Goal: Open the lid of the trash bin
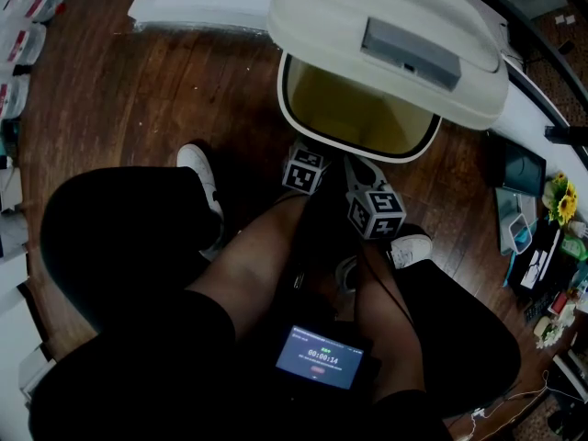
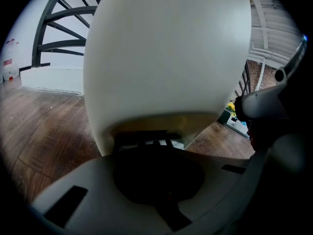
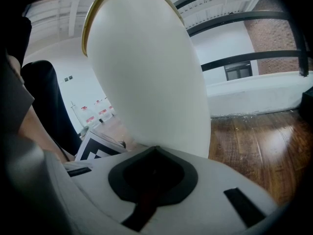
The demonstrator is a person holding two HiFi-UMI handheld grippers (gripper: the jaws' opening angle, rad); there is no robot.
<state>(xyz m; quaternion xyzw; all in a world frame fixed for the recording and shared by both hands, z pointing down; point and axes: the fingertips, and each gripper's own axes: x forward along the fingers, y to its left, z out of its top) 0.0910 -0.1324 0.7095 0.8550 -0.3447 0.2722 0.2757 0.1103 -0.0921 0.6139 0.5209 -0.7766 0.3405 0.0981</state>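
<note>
The cream trash bin (image 1: 303, 122) stands on the wood floor with its lid (image 1: 386, 35) tilted up and back, so the yellowish inside shows. Both grippers are low against the bin's front, between the person's knees. The left gripper (image 1: 308, 154) and right gripper (image 1: 360, 175) carry marker cubes side by side. In the left gripper view the bin's wall (image 2: 166, 58) fills the frame just past the left gripper (image 2: 159, 153). The right gripper view shows that wall (image 3: 146, 72) close ahead of the right gripper (image 3: 155, 153). Each pair of jaws meets in a single seam, with nothing held.
White shoes (image 1: 200, 168) (image 1: 411, 246) rest on the floor either side of the grippers. A screen device (image 1: 320, 356) sits at the person's lap. A white curved ledge (image 1: 193, 12) runs behind the bin. Small clutter and flowers (image 1: 559, 200) lie at the right.
</note>
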